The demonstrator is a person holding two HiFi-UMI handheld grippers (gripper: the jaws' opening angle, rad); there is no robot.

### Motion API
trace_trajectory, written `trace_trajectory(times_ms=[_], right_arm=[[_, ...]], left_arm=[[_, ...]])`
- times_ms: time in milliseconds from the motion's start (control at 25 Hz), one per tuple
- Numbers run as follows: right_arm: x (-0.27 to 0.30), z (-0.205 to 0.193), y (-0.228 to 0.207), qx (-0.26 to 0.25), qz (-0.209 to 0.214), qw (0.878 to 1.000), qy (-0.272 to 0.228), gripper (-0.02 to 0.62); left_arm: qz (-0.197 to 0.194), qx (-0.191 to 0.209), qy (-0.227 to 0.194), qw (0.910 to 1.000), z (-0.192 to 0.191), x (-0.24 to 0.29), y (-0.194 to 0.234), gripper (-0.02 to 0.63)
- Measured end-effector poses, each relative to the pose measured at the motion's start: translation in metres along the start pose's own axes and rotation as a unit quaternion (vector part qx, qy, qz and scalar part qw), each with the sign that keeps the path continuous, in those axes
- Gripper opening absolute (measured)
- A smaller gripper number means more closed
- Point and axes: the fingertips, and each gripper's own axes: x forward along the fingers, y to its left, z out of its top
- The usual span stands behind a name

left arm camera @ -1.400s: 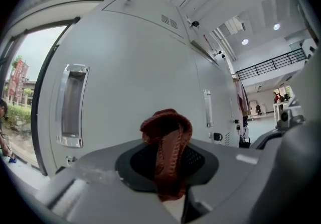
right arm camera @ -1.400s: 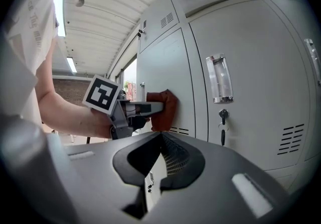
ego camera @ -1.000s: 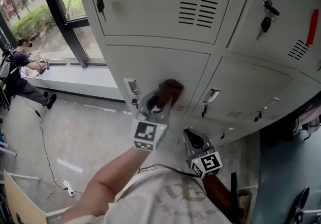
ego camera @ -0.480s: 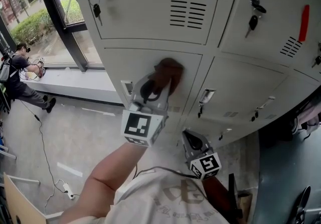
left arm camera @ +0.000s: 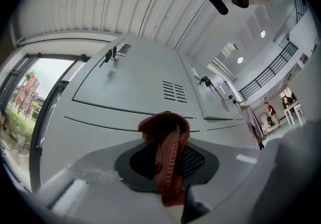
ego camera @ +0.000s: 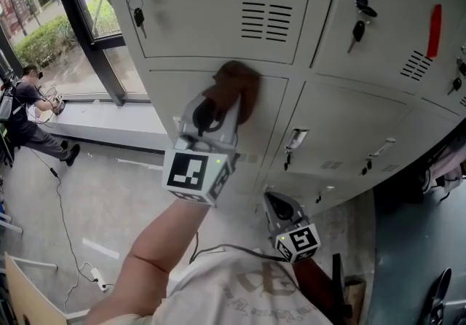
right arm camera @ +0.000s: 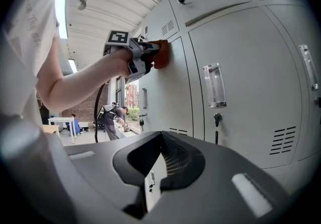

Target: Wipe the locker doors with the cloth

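Change: over the last second the left gripper (ego camera: 224,106) has slid the rust-brown knitted cloth (ego camera: 237,84) straight up the pale grey metal locker door (ego camera: 171,96). It started around mid-height on that door and is now at the door's top edge, right of centre, just under the seam with the vented grey upper door (ego camera: 211,3).

We read that as one upward stroke running out of door. The right-hand strip looks covered. The left half, toward the hinge-side edge by the window, and the lower part still look untouched, as do the neighbouring doors. Next we'd either reverse down, offset sideways, or cross the seam onto the upper door.

Left gripper: clamped on the cloth. In the left gripper view a fold runs down between the jaws, and the bunched end sticks out past the tips. That bunched end is what meets the panel; the right gripper view shows it pressed flat on the door, with the jaws behind it.

Right gripper (ego camera: 273,198): jaws drawn together with nothing between them. It hangs low near our torso, well apart from the cloth, pointing at the bottom row of doors. It's idle.

Risk, as we see it: only one fold is pinched, so a hard drag over the seam lip could pull the cloth loose.
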Motion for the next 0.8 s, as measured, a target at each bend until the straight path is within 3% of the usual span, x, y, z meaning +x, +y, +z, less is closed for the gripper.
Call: trace_trajectory(times_ms=[240, 560, 800], right_arm=[[0.0, -0.001, 0.002, 0.0, 0.0, 1.0, 0.001, 0.008], [0.008, -0.001, 0.008, -0.002, 0.008, 1.0, 0.004, 0.008], [0.012, -0.006, 0.014, 0.002, 0.013, 1.0, 0.008, 0.008]], left_arm=[[0.008, -0.006, 0.001, 0.9999, -0.004, -0.007, 0.012, 0.092], [0.047, 0.048, -0.008, 0.9977, 0.011, -0.02, 0.044, 0.096], [0.043, 0.011, 0.008, 0.999, -0.02, -0.027, 0.039, 0.092]])
